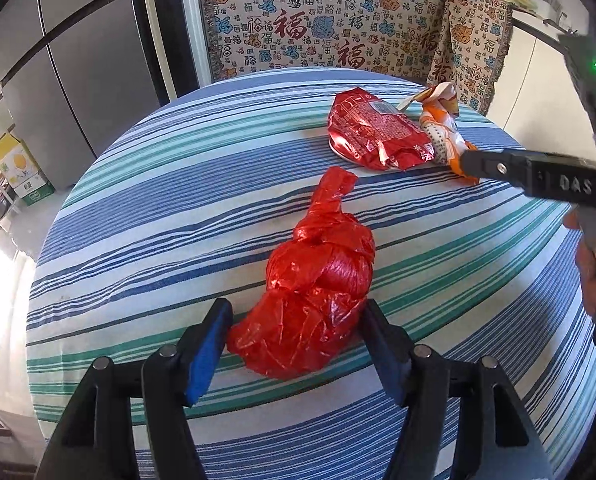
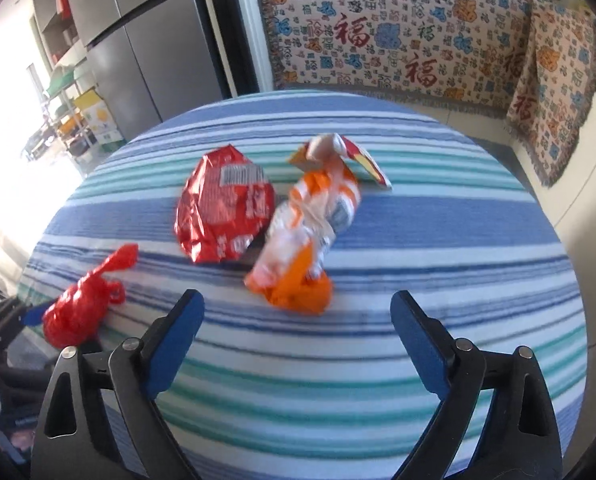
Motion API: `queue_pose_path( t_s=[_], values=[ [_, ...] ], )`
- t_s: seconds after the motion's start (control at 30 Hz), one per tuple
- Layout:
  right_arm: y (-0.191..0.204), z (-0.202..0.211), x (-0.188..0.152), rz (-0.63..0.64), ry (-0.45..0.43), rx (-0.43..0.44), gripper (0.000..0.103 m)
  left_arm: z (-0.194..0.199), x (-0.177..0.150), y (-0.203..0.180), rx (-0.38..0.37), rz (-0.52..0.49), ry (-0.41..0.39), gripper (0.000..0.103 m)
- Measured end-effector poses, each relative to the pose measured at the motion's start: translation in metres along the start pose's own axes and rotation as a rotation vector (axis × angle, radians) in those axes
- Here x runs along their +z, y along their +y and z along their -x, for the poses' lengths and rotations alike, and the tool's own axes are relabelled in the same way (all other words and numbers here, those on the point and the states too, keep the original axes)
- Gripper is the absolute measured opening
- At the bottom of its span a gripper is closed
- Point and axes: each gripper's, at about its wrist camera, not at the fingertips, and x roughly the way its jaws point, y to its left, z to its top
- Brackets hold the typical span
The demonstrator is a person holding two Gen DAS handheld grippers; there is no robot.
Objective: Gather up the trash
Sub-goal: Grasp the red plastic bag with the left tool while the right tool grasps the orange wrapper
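Orange wrapper (image 2: 298,236) blurred; right gripper (image 2: 298,340) open.

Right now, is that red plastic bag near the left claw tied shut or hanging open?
Tied shut. The red plastic bag is knotted at its neck, its loose tail pointing away across the striped tablecloth. Its contents cannot be seen.

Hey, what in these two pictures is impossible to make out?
- Left wrist view: the orange wrapper's near end, hidden behind the right gripper.
- Right wrist view: print on the orange wrapper and red foil packet, lost to motion blur.
- Right wrist view: the left gripper, mostly behind the red plastic bag and frame edge.
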Motion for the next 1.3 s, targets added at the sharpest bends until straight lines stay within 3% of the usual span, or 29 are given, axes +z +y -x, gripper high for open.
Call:
queue_pose_path(
  t_s=[0.1, 0.13, 0.17, 0.27, 0.53, 0.6, 0.63, 0.67, 0.83, 0.93, 1.03, 1.1, 1.2, 1.3],
  values=[
    [0.000, -0.020, 0.009, 0.000, 0.058, -0.002, 0.074, -0.001, 0.002, -0.001, -0.002, -0.004, -0.002, 0.068],
    [-0.003, -0.022, 0.007, -0.001, 0.066, -0.005, 0.052, -0.001, 0.002, -0.002, -0.003, -0.006, -0.002, 0.068],
    [-0.005, -0.020, 0.004, 0.002, 0.065, -0.009, 0.044, -0.001, 0.002, -0.002, -0.004, -0.007, -0.003, 0.068],
    [-0.009, 0.001, -0.014, 0.024, 0.046, 0.002, 0.043, -0.001, 0.001, -0.001, -0.003, -0.002, -0.004, 0.068],
    [-0.004, 0.069, -0.090, 0.113, 0.005, 0.008, 0.048, 0.002, -0.004, -0.005, 0.002, 0.007, -0.020, 0.069],
    [-0.003, 0.075, -0.101, 0.112, -0.018, -0.015, 0.062, 0.002, -0.005, -0.006, 0.002, 0.008, -0.025, 0.070],
    [-0.002, 0.074, -0.103, 0.114, -0.020, -0.026, 0.076, 0.003, -0.006, -0.006, 0.002, 0.009, -0.029, 0.071],
    [0.000, 0.072, -0.105, 0.115, -0.017, -0.034, 0.081, 0.003, -0.006, -0.007, 0.002, 0.010, -0.033, 0.071],
    [0.001, 0.049, -0.107, 0.078, 0.048, -0.039, 0.081, 0.003, -0.009, -0.008, 0.010, 0.013, -0.059, 0.077],
    [-0.001, 0.048, -0.108, 0.072, 0.041, -0.055, 0.091, 0.003, -0.009, -0.006, 0.015, 0.023, -0.060, 0.081],
    [-0.005, 0.048, -0.106, 0.068, 0.068, -0.055, 0.091, 0.003, -0.006, -0.005, 0.008, 0.015, -0.036, 0.081],
    [-0.012, 0.056, -0.100, 0.043, 0.068, -0.038, 0.090, 0.006, -0.001, 0.000, -0.031, 0.028, -0.019, 0.081],
    [-0.017, 0.066, -0.088, 0.032, 0.057, -0.028, 0.090, 0.015, 0.005, 0.010, -0.103, 0.076, -0.061, 0.081],
    [-0.018, 0.066, -0.073, 0.021, 0.087, -0.007, 0.090, 0.009, 0.012, 0.014, -0.127, 0.107, -0.057, 0.081]
  ],
)
